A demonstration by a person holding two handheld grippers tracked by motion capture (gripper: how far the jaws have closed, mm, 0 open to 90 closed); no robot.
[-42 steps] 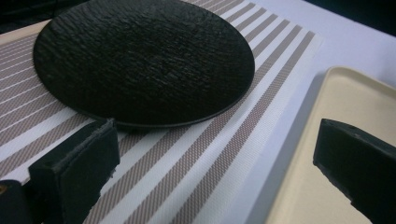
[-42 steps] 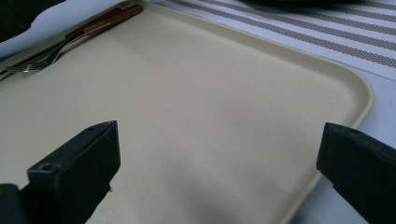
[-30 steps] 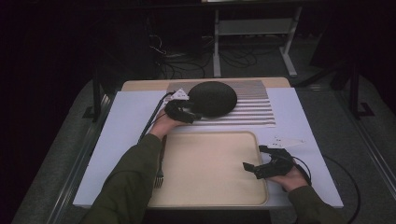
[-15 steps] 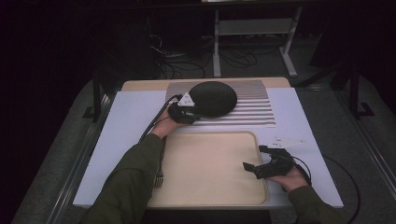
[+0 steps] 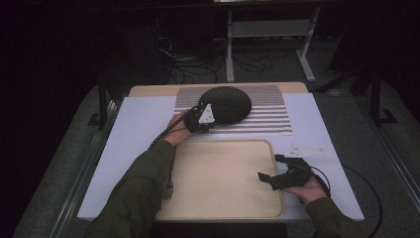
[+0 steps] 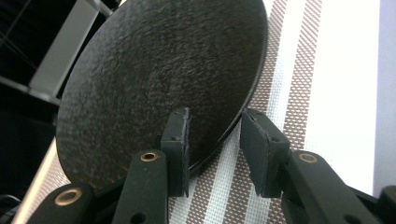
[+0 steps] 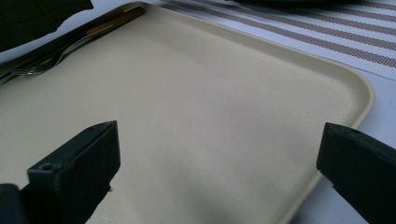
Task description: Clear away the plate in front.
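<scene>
Striped placemat (image 5: 267, 111) under unlabelled black plate (image 5: 229, 104)

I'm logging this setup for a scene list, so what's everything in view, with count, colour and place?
plate: one, black, on the striped mat at the far side of the table, its near edge between the left gripper's jaws
mat: one, brown and white stripes, far side, under the plate
tray: one, cream, near middle of the table
fork: one, silver, by the tray's left edge
table cover: one, white, under everything
left gripper: one, black, jaws have just been closing around the plate's rim, a gap shows at one pad
right gripper: one, black, jaws wide apart over the tray's right edge
sleeves: two, olive green, at the near edge
</scene>
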